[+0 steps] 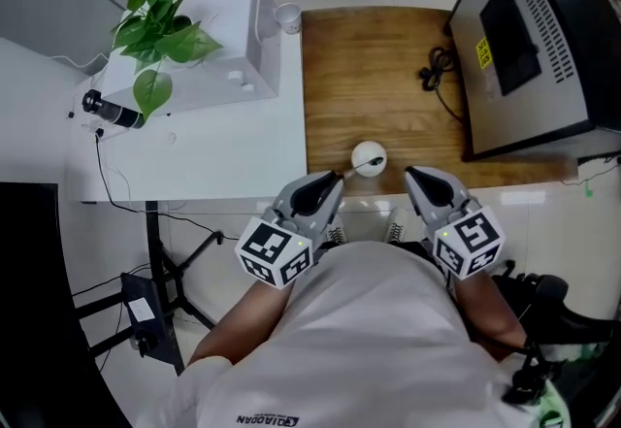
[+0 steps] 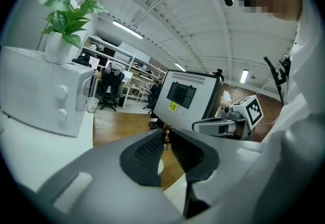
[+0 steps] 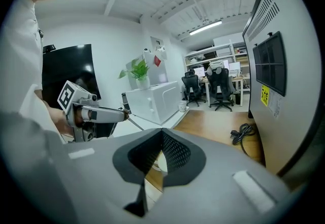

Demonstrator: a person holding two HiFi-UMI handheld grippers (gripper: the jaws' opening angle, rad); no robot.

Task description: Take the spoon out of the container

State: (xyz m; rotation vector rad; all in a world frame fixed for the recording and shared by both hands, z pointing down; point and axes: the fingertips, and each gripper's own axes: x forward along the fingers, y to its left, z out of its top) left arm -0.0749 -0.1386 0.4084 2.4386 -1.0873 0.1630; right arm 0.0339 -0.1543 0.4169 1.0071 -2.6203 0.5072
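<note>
The left gripper [image 2: 166, 140] has its fingers [image 2: 146, 153] closed on the brown, knobbed end of the spoon [image 2: 166, 132], which pokes up just past their tips. In the right gripper view a thin shaft runs from that held end down and to the right. It then passes behind the right gripper's own body, so the spoon's bowl is hidden there.

The right gripper [image 3: 161, 134] has its fingers [image 3: 176, 153] pressed together at the tips, holding nothing. A sliver of white shows through the slit below them.

In the head view the round white container [image 1: 369, 160] sits at the near edge of the wooden desk [image 1: 388, 77], just beyond and between the two gripper tips. A dark line crosses its inside toward the left gripper, too small to tell whether it is the spoon's bowl.

The marker cubes [image 1: 277, 253] ride behind the fingers, close to the person's white shirt [image 1: 369, 339], which covers the nearest part of the scene.

To the left lies a white desk [image 1: 223, 154] carrying a white appliance [image 1: 218, 38] with a leafy plant [image 1: 160, 33] on top. A paper cup [image 1: 288, 16] stands at its far right corner.

On the right, a tall grey cabinet [image 1: 543, 38] is cut off by the picture's edge, with a coiled black cable [image 1: 437, 67] beside it
</note>
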